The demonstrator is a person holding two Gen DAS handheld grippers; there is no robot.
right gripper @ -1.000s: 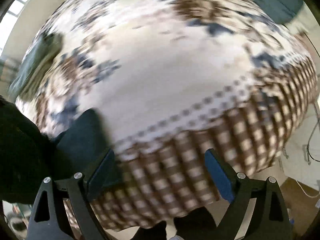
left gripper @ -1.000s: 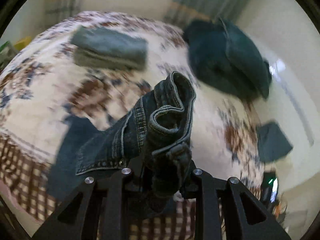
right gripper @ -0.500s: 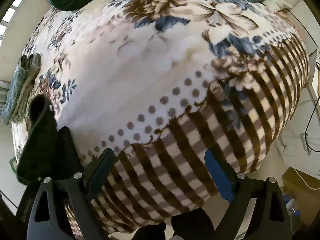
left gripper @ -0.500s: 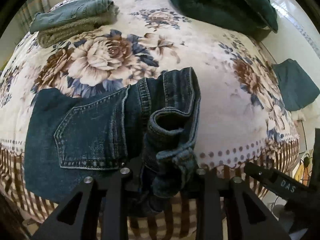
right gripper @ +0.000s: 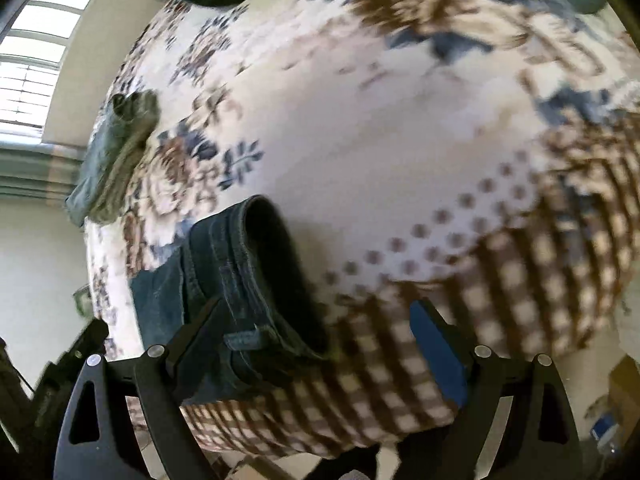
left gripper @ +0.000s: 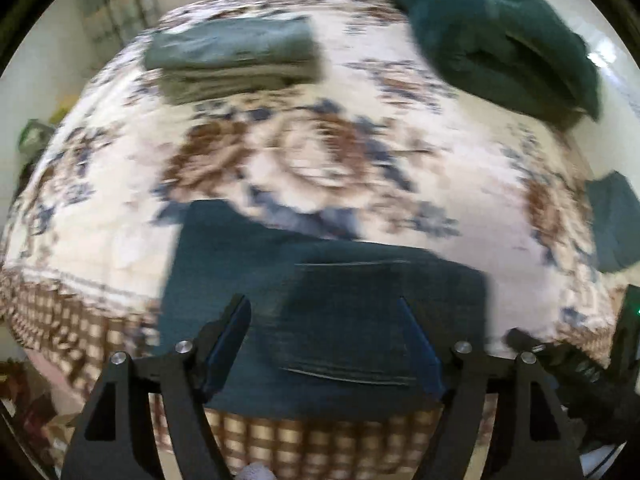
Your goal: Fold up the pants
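The left claw [left gripper: 324, 320] has just been spreading its jaws and has let go: the jeans [left gripper: 320, 312] lie flat on the flowered blanket [left gripper: 304, 152] in the lower middle of the left view, below the fingertips, nothing pinched. Their long side runs left to right across the frame, near the checked edge. In the right view, the right claw [right gripper: 320, 320] gapes empty, the folded denim sitting at its left finger in the lower left, waistband pointing up the frame.

A home bedroom: a bed under a floral blanket [left gripper: 460, 184], curtains [left gripper: 116, 12] and a window [right gripper: 36, 52].
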